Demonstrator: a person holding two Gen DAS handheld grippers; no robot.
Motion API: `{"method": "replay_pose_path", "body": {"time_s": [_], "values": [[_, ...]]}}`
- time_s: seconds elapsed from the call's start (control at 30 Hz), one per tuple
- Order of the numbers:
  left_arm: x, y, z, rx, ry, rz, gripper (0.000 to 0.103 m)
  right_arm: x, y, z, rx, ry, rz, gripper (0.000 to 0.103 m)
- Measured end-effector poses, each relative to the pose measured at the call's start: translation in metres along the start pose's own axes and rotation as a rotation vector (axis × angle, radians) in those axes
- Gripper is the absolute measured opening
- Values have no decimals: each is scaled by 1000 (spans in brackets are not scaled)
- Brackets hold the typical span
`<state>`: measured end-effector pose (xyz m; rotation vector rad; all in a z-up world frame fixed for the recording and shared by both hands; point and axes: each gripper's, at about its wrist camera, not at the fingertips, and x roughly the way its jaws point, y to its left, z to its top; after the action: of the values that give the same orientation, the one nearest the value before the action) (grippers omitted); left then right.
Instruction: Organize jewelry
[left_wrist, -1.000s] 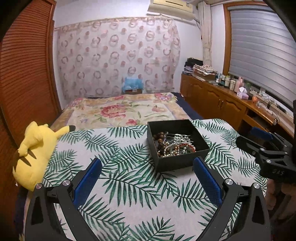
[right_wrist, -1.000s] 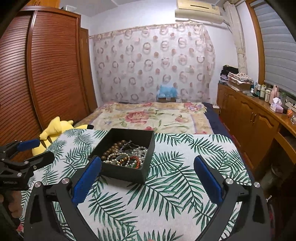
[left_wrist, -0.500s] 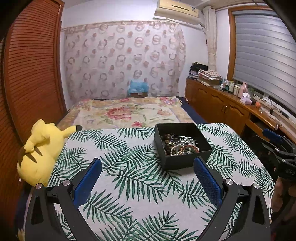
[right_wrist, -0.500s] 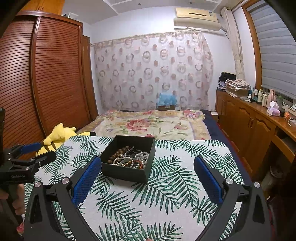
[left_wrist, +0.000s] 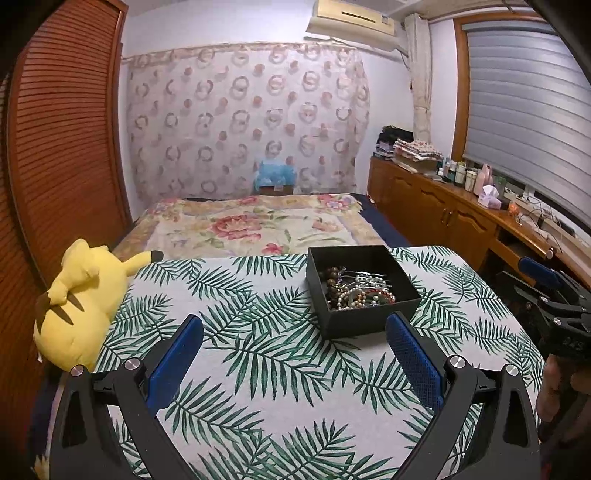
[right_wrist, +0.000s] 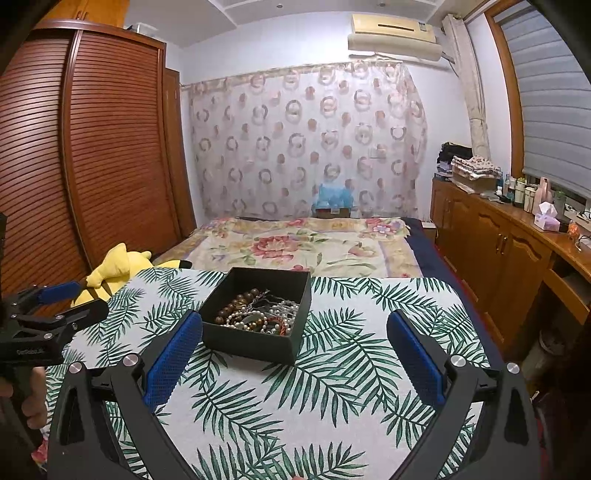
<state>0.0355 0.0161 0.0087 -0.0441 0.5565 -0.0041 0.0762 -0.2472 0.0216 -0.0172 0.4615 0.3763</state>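
A black open box (left_wrist: 364, 325) stands on the palm-leaf cloth (left_wrist: 266, 354); it also shows in the right wrist view (right_wrist: 255, 341). Inside lies a tangle of jewelry (left_wrist: 356, 290): brown bead, pearl and red bracelets, seen too in the right wrist view (right_wrist: 256, 314). My left gripper (left_wrist: 293, 341) is open and empty, short of the box and to its left. My right gripper (right_wrist: 293, 341) is open and empty, with the box just beyond its left finger.
A yellow plush toy (left_wrist: 79, 295) lies at the cloth's left edge. A floral bed (left_wrist: 251, 225) stretches behind. A wooden cabinet (left_wrist: 443, 214) with bottles runs along the right, a louvred wardrobe (right_wrist: 92, 158) along the left.
Both grippers have pulled back and risen, so the box looks smaller and farther. Both stay open and empty. The box has not moved.
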Motion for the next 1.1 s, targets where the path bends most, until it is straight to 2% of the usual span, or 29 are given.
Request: {"method": "replay_pose_path", "body": {"time_s": [1.1], "values": [[-5, -2, 2, 6, -10, 4, 95, 2, 1, -1, -3, 6, 0, 101]]}}
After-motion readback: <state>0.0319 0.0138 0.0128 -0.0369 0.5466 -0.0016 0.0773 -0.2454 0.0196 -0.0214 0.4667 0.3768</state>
